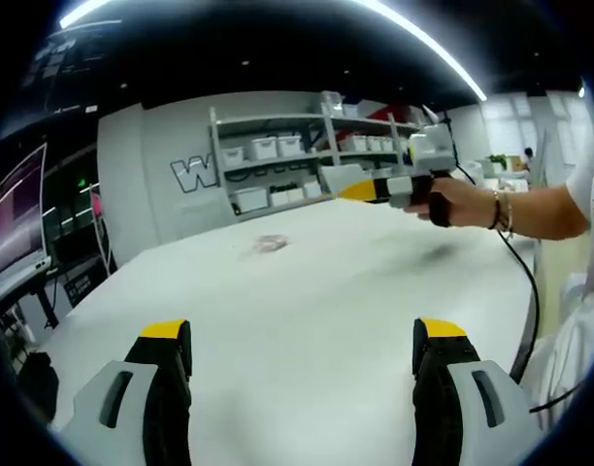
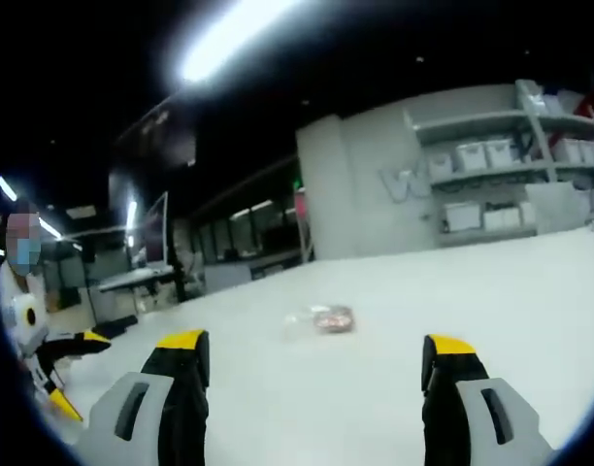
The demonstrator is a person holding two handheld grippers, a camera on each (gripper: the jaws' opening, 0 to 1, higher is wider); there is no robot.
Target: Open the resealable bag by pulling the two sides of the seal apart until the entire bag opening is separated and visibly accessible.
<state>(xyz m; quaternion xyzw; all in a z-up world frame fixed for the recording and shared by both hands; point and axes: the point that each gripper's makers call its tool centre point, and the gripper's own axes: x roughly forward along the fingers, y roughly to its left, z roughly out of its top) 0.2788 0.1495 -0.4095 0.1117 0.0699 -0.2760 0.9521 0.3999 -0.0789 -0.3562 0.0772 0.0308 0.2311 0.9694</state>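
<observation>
White and broad, the table runs back toward a grey wall lined with shelves of pale storage bins, under long ceiling light strips in a dim workroom. In the left gripper view, the left gripper hangs over the tabletop with its yellow-tipped jaws spread wide and nothing between them. At about 11 o'clock from that gap, well apart from it, lies the resealable bag, a small clear packet flat on the table, its seal too small to read. At 2 o'clock in the same view a hand holds the right gripper above the table, its tip pointing toward the shelves; whether those jaws are parted cannot be told there. The right gripper view settles it: the right gripper holds its jaws wide apart and empty, with the bag lying at 12 o'clock just beyond them, something reddish-brown showing through the clear film. A person in white stands at 9 o'clock, near desks and a monitor.
</observation>
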